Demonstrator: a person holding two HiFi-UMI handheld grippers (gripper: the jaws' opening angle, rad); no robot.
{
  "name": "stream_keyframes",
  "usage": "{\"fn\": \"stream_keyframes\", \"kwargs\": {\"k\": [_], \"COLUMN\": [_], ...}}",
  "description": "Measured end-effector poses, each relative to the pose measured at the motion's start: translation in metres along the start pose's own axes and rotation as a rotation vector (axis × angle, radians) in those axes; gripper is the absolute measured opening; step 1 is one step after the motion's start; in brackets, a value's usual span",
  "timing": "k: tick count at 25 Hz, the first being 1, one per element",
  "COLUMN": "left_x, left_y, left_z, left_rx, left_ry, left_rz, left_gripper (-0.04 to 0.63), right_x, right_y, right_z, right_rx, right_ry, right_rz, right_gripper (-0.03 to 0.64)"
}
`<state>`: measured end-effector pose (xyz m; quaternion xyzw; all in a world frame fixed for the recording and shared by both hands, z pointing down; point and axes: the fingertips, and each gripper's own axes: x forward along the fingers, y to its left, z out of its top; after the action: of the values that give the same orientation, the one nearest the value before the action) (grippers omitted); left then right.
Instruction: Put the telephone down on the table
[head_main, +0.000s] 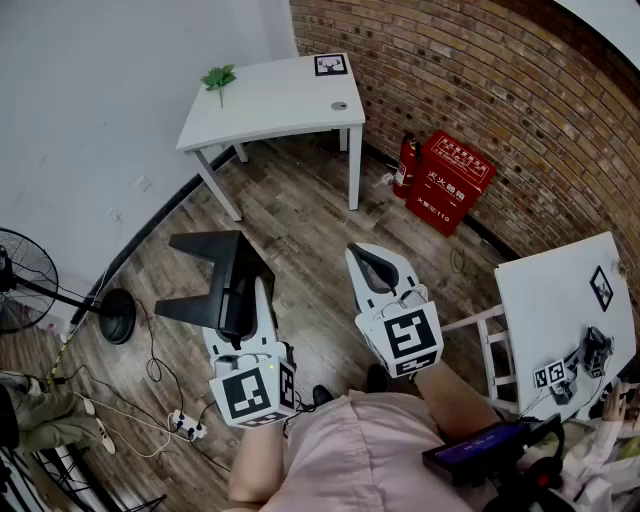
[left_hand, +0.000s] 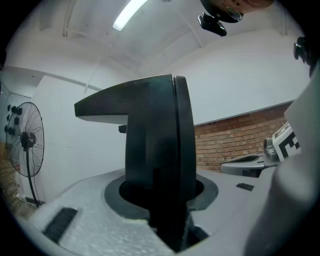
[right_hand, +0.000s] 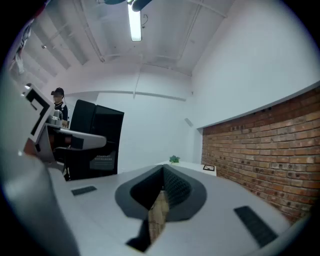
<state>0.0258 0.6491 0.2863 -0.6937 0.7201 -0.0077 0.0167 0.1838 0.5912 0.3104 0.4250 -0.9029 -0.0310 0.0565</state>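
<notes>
Wood floor fills most of the head view, with a brick wall running down the upper right. A white table (head_main: 270, 105) stands at the upper middle of the frame, well apart from both grippers and straight up-frame from them. A second table (head_main: 560, 300) sits at the right edge, nearer the right gripper (head_main: 374, 262).

The left gripper (head_main: 250, 300), low and left of centre, has its jaws clamped on the black telephone (head_main: 205, 250). The telephone is in the air above the floor. Its body stands on edge between the jaws and its long part spreads toward the frame's left. The right gripper's jaws are closed with nothing in them.

To my eye the move ahead is a carry up-frame to the white table, and the bare floor between looks free of obstacles. A fan (head_main: 20, 290) stands at the far left. A red box (head_main: 452, 180) sits by the wall, off the path. On the table, a plant sprig (head_main: 218, 77) lies at its left end and a marker card (head_main: 331, 65) at the far right corner, with bare top between them.
</notes>
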Motion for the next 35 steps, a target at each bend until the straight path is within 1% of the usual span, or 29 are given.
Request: {"fn": "stream_keyframes", "kwargs": {"k": [5,10,13,15,16,17,19,22,29,35], "left_x": [0.001,0.003,0.005,0.007,0.01,0.012,0.016,0.025,0.057,0.113], "left_y": [-0.005,-0.016,-0.028,-0.036,-0.04,-0.044,-0.051,-0.059,-0.054,-0.024], "left_z": [0.0,-0.001,-0.001,-0.002,-0.003,-0.003,-0.002,0.002,-0.006,-0.035], "left_rx": [0.006,0.013,0.02,0.019,0.017,0.014,0.002,-0.026,-0.013,-0.049], "left_ry": [-0.007,0.004,0.01,0.012,0.011,0.01,0.006,0.004,0.019,0.053], "left_rz": [0.004,0.01,0.017,0.015,0.009,0.003,-0.007,-0.018,-0.036,-0.059], "left_gripper": [0.164,0.164,0.166,0.166,0.166,0.164,0.164,0.166,0.164,0.166], "right_x": [-0.002,-0.007,-0.014,-0.017,-0.019,-0.02,-0.025,-0.025,0.005,0.07], "right_y": [-0.003,-0.013,-0.028,-0.035,-0.038,-0.04,-0.048,-0.067,-0.086,-0.094], "right_z": [-0.001,-0.003,0.001,-0.001,-0.002,-0.003,-0.004,-0.005,-0.009,-0.028], "right_rx": [-0.002,0.013,0.042,0.054,0.061,0.068,0.079,0.075,0.068,0.072], "right_ry": [-0.008,-0.009,-0.061,-0.082,-0.084,-0.086,-0.096,-0.104,-0.099,-0.046], "right_rz": [0.003,0.008,0.009,0.031,0.048,0.067,0.093,0.093,0.07,0.051], "right_gripper": [0.005,0.003,0.005,0.006,0.017,0.065,0.071,0.071,0.064,0.066]}}
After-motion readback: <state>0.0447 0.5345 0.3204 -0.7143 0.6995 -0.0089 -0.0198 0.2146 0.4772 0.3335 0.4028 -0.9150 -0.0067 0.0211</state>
